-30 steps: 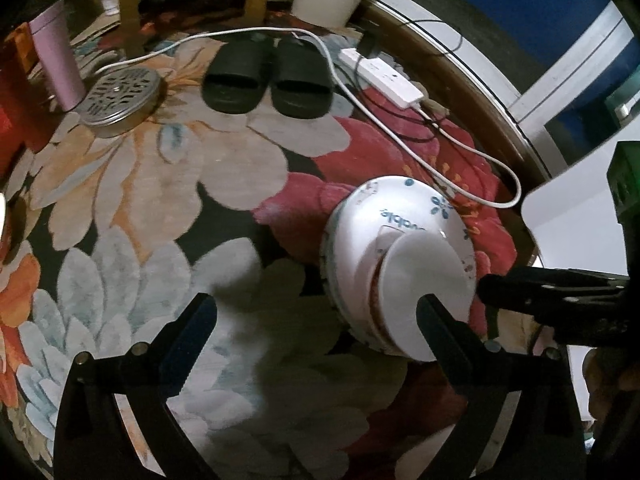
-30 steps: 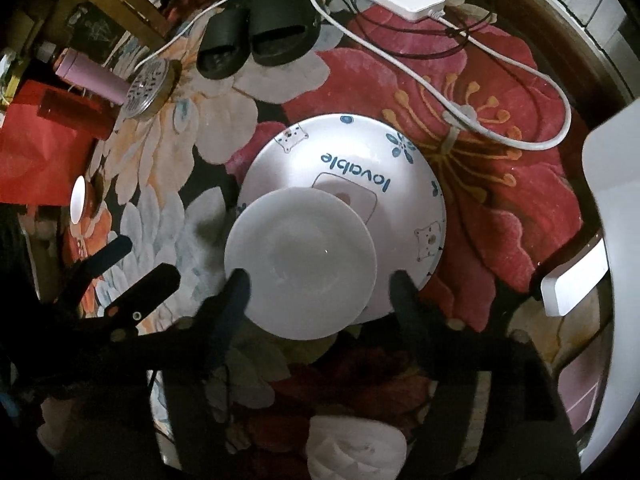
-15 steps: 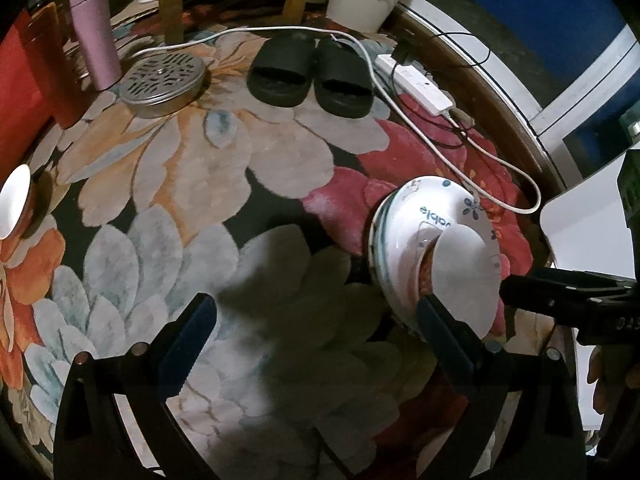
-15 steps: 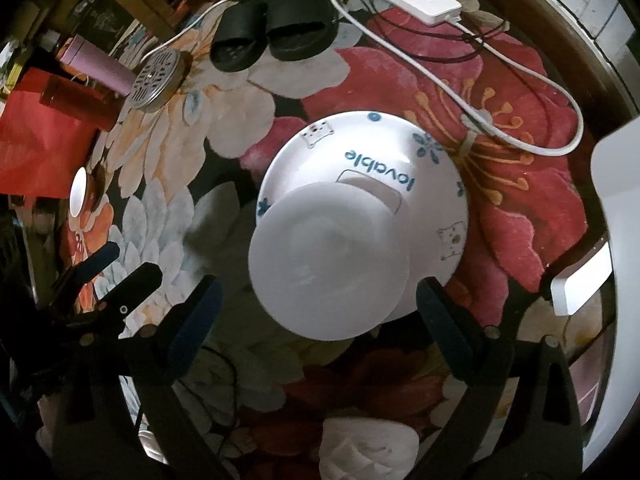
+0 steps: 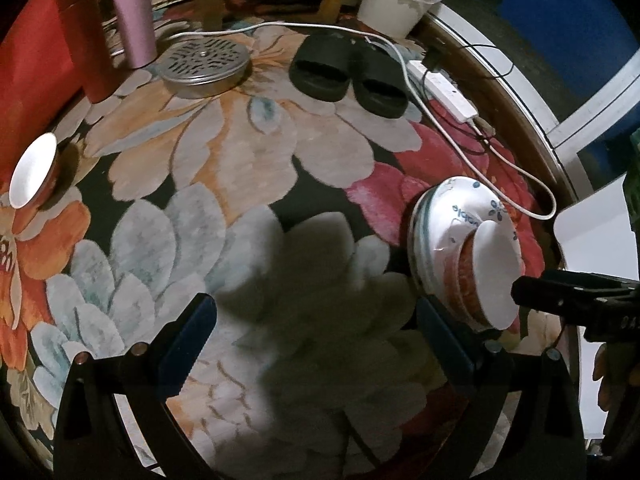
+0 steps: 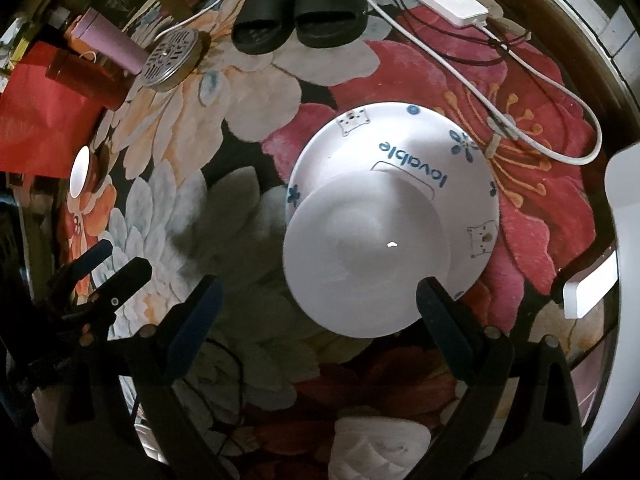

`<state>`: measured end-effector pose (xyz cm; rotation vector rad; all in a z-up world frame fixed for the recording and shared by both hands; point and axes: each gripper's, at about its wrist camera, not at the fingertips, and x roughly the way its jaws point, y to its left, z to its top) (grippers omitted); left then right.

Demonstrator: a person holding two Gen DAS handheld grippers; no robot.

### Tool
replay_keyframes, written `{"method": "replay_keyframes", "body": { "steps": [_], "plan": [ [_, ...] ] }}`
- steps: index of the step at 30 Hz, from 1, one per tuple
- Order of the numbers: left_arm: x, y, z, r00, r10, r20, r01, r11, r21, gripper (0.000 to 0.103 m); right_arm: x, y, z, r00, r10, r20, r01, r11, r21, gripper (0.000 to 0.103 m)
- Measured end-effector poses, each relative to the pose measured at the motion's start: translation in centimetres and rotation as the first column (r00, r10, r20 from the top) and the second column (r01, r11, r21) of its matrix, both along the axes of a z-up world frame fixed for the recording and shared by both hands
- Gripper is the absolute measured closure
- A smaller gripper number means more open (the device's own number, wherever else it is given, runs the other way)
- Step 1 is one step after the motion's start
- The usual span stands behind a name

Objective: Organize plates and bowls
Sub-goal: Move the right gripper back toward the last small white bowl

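two wrist views look down on a floral rug (image 5: pixel 248 152) in red, orange and pale grey. in the right wrist view, a small white bowl (image 6: pixel 366 254) sits inside a larger white bowl (image 6: pixel 460 152) printed with blue flowers and the word "lovable", at the centre of the frame. the right gripper (image 6: pixel 316 304) hangs above them with its jaws spread wide, nothing between the pads; the small bowl's rim shows just above the gap. in the left wrist view, the same stack appears at the right edge, the small bowl (image 5: pixel 496 276) showing a reddish patterned outside. the left gripper (image 5: pixel 316 322) is also spread wide and empty, over bare rug at lower centre. another small white bowl (image 5: pixel 32 176) rests at the far left edge. at the top sit black slippers (image 5: pixel 348 76), a round metal perforated lid (image 5: pixel 204 62), a pink tumbler (image 5: pixel 134 12) and a white power strip (image 5: pixel 446 92) with its cable
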<state>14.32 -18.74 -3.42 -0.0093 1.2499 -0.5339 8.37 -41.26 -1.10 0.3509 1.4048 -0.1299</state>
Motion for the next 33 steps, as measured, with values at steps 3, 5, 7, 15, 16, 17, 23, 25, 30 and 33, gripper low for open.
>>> {"method": "replay_keyframes", "body": {
  "steps": [3,5,7,15,16,17,23,25,30,33],
  "plan": [
    [0.0,0.9,-0.3,1.000,0.016,-0.003,-0.016,1.000,0.001,0.002,0.2,0.5,-0.1,1.000,0.009,-0.002,-0.009,1.000,-0.004,0.005],
    [0.0,1.7,-0.5,1.000,0.030,-0.006,-0.030,1.000,0.002,0.002,0.4,1.0,-0.2,1.000,0.018,-0.003,-0.018,1.000,-0.008,0.005],
    [0.0,2.3,-0.7,0.999,0.042,-0.010,-0.042,0.999,0.002,0.002,0.5,1.5,-0.3,1.000,0.026,-0.004,-0.026,1.000,-0.010,0.005],
    [0.0,5.5,-1.5,0.996,0.093,-0.017,-0.092,0.996,0.005,0.002,1.2,3.9,-1.0,0.998,0.066,-0.019,-0.067,0.998,-0.013,0.005],
    [0.0,5.9,-1.6,0.995,0.099,-0.019,-0.099,0.995,0.005,0.002,1.3,4.3,-1.1,0.997,0.074,-0.021,-0.074,0.997,-0.014,0.005],
    [0.0,6.4,-1.8,0.994,0.107,-0.022,-0.107,0.994,0.006,0.002,1.4,4.7,-1.1,0.997,0.080,-0.022,-0.081,0.997,-0.014,0.005],
    [-0.2,9.0,-2.6,0.989,0.147,-0.035,-0.146,0.989,0.012,0.002,2.1,7.1,-1.7,0.991,0.128,-0.028,-0.128,0.992,-0.013,0.005],
    [-0.1,9.7,-2.7,0.987,0.159,-0.037,-0.158,0.987,0.014,0.002,2.3,7.8,-1.9,0.989,0.144,-0.032,-0.145,0.989,-0.013,0.005],
    [-0.1,11.3,-3.1,0.981,0.189,-0.044,-0.189,0.982,0.012,0.002,2.6,9.4,-2.2,0.984,0.176,-0.040,-0.176,0.984,-0.014,0.005],
    [0.1,12.1,-3.4,0.978,0.204,-0.045,-0.203,0.979,0.014,0.002,2.8,10.1,-2.4,0.981,0.189,-0.044,-0.190,0.982,-0.017,0.005]
  ]
}}
